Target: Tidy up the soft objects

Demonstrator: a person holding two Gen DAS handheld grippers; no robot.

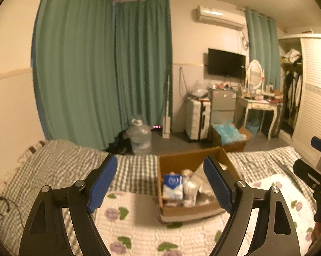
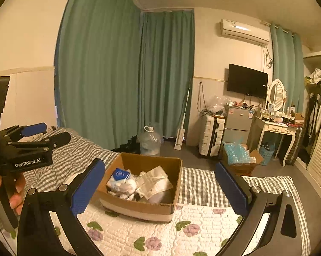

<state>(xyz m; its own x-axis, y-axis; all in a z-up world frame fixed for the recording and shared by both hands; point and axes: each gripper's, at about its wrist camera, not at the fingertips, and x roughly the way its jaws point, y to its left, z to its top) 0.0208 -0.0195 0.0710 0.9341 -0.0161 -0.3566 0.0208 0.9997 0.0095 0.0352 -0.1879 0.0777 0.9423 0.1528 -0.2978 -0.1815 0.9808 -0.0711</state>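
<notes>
An open cardboard box (image 1: 190, 210) (image 2: 139, 208) sits on the bed on a white quilt with purple flowers (image 1: 139, 230) (image 2: 181, 234). Inside lie a blue and white tissue pack (image 1: 172, 186) (image 2: 120, 176), white soft items and clear plastic-wrapped pieces (image 2: 156, 181). My left gripper (image 1: 160, 181) is open and empty, held above the near side of the box. My right gripper (image 2: 160, 183) is open and empty, also held in front of the box. The left gripper also shows at the left edge of the right wrist view (image 2: 40, 134).
A grey checked bedsheet (image 1: 53, 166) (image 2: 201, 185) covers the bed. On the floor beyond stand a water jug (image 1: 139, 136), a white suitcase (image 2: 211, 136), a box of blue plastic (image 2: 239, 157), a small fridge and a dressing table (image 2: 275, 128). Green curtains hang behind.
</notes>
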